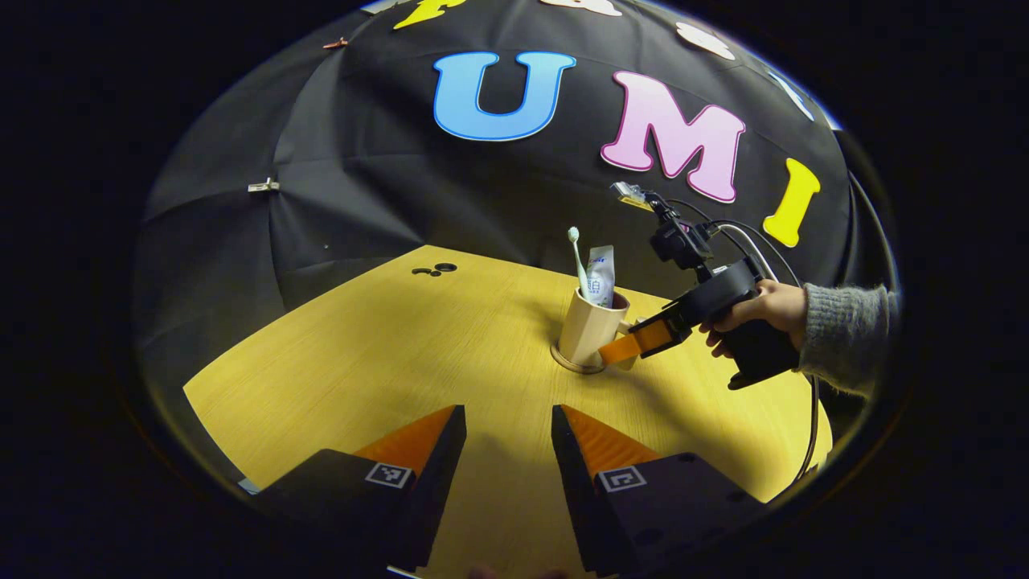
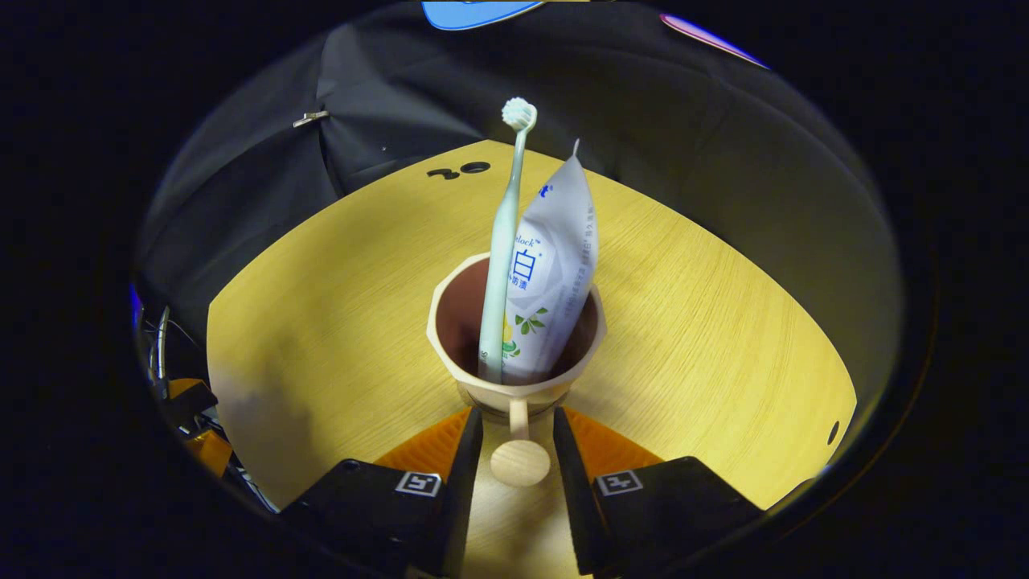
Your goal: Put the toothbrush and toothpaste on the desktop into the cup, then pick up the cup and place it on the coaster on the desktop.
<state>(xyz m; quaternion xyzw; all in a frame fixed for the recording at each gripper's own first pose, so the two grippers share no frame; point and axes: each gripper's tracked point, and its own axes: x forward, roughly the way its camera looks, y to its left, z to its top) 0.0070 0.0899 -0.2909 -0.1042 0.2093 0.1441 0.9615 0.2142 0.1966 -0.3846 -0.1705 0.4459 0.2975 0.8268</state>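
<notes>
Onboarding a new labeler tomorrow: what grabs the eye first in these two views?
The cup mid-desk, with the toothbrush and toothpaste standing up out of it. In the left gripper view it sits on a round coaster, with the right gripper at its handle. In the right gripper view the fingers flank that handle with small gaps; the left gripper hangs open above bare desk.

Light falls from above onto the desktop (image 1: 386, 354), which is bright yellow; the booth wall (image 1: 362, 177) behind stays dim. Soft shadows lie beside the cup (image 2: 514, 354) and at lower left in the right gripper view. Both views sharp centrally, strongly bowed and darkened toward edges.
</notes>
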